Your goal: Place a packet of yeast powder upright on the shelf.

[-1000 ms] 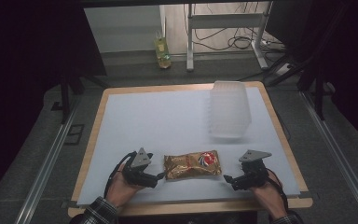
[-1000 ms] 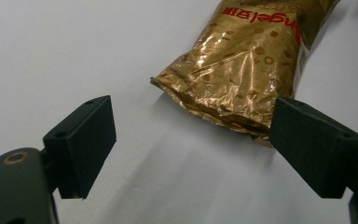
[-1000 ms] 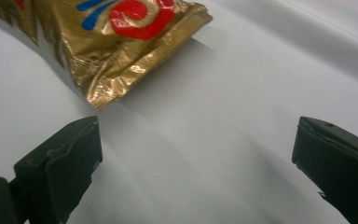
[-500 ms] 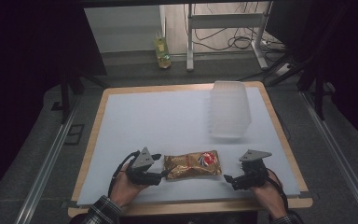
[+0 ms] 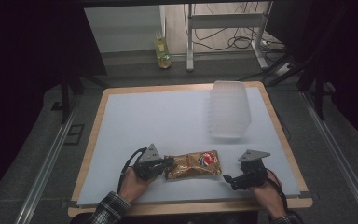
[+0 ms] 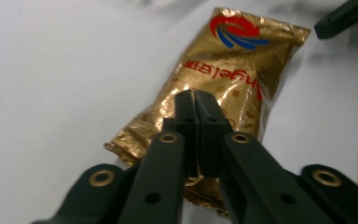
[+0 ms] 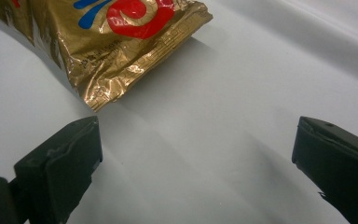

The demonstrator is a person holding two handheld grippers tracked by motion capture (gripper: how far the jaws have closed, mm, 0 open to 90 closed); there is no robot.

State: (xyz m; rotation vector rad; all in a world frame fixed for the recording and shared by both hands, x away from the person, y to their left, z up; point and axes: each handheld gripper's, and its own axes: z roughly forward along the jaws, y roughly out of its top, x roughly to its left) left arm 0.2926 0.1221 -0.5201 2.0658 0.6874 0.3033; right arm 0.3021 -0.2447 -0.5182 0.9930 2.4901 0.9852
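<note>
Left black two-jaw gripper (image 6: 195,95) had its jaws pressed together, with no gap between the tips, over the near end of the crinkled gold foil snack packet (image 6: 223,79); whether foil was pinched between them could not be told. In the high view this gripper (image 5: 168,162) sat at the packet's left end, held by the person's left hand (image 5: 133,184), whose plaid sleeve (image 5: 106,210) entered from the bottom edge.

Right black two-jaw gripper (image 7: 193,154) stood with its jaws spread wide and nothing between them, only bare white surface. A corner of the gold packet (image 7: 116,42), bearing a red and blue emblem, lay just beyond its left jaw, not touching. In the high view this gripper (image 5: 227,178) rested near the packet's right end, held by the right hand (image 5: 266,192).

The gold packet (image 5: 193,164) lay flat on the white sheet covering the wooden-edged table (image 5: 168,121), close to the near edge, between the two grippers.

A translucent plastic container (image 5: 229,109) stood well apart at the far right of the sheet. A yellow-green bottle (image 5: 161,52) stood on the floor beyond the table.
</note>
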